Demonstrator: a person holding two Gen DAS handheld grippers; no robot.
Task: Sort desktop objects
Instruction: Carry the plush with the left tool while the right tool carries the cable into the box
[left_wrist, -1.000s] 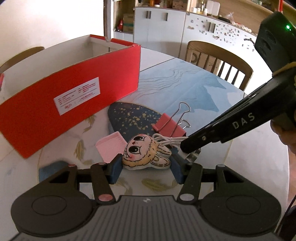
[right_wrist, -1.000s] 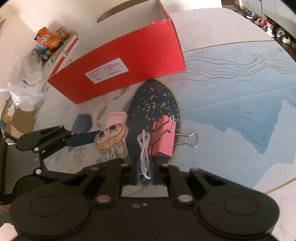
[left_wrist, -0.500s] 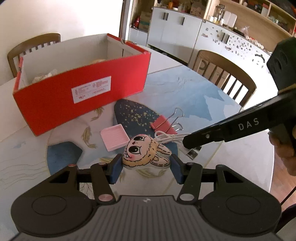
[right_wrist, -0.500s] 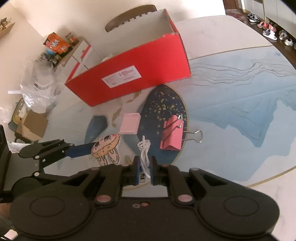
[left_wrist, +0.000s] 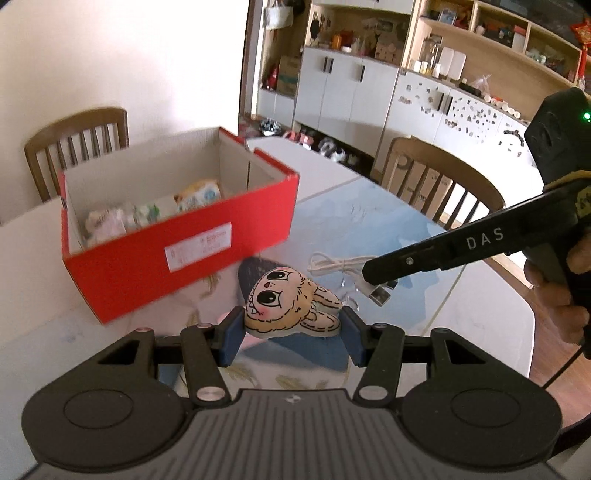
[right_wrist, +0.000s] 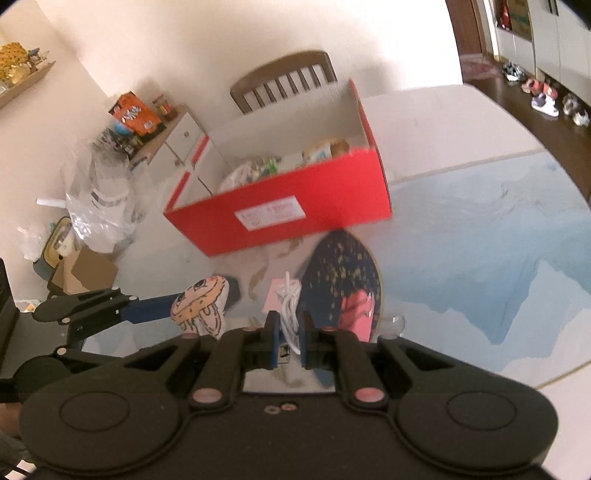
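My left gripper (left_wrist: 291, 332) is shut on a tan cartoon bunny toy (left_wrist: 288, 302) and holds it above the table; the toy also shows in the right wrist view (right_wrist: 201, 304). My right gripper (right_wrist: 290, 341) is shut on a coiled white USB cable (right_wrist: 290, 310), seen hanging in the left wrist view (left_wrist: 343, 267). The open red cardboard box (left_wrist: 192, 247) stands ahead of both, with several small packets inside; it also shows in the right wrist view (right_wrist: 295, 206). A pink binder clip (right_wrist: 356, 312) and a pink notepad (right_wrist: 273, 301) lie on the table below.
The table carries a blue-patterned mat (right_wrist: 480, 240). Wooden chairs stand behind the box (left_wrist: 77, 144) and at the right (left_wrist: 436, 177). Cabinets and shelves (left_wrist: 369, 85) fill the background. Plastic bags and boxes (right_wrist: 99, 206) lie on the floor at the left.
Both grippers have risen from the table with the bunny toy and the cable. The box's inside has come into view. The binder clip and notepad stay on the table.
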